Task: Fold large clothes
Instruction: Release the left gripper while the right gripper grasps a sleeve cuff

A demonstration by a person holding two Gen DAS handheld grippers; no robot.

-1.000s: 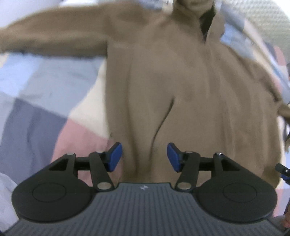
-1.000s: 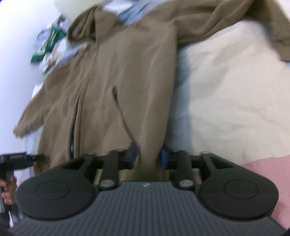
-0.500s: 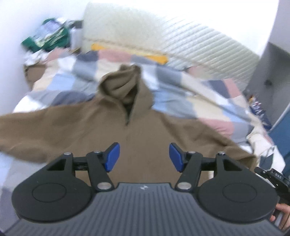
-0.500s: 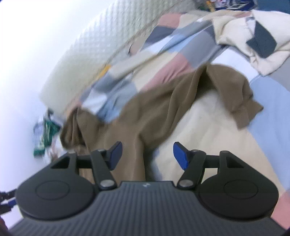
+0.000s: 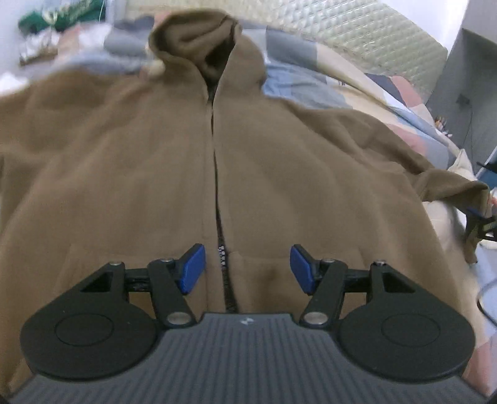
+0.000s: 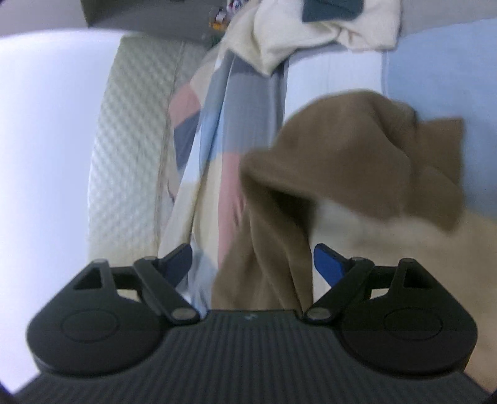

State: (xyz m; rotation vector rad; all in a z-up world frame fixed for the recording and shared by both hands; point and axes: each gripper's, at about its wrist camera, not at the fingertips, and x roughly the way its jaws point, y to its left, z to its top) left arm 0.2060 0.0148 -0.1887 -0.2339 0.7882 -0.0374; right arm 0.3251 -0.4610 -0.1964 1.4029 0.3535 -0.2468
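A brown zip-up hoodie (image 5: 139, 161) lies face up on the bed, with its hood (image 5: 198, 40) at the far end. My left gripper (image 5: 247, 264) hovers open over the lower front, and the zipper (image 5: 217, 192) runs between its fingers without touching them. The hoodie's right sleeve (image 6: 357, 161) lies crumpled on the quilt. Part of the sleeve passes between the jaws of my right gripper (image 6: 251, 258), which are opening, and the pads stand clear of the cloth. In the left wrist view the right gripper (image 5: 480, 217) shows at the sleeve's cuff.
A patchwork quilt (image 5: 304, 84) in blue, grey, pink and cream covers the bed. A quilted headboard (image 6: 130, 149) stands behind. A cream and dark cloth (image 6: 326, 28) is bunched beyond the sleeve. Green clutter (image 5: 59, 15) sits at the far left, and a grey cabinet (image 5: 466, 80) at the right.
My right gripper let go of the hoodie's body, its jaws spread wide, and it swung over to the right sleeve. My left gripper shifted to the zipper line, staying open.
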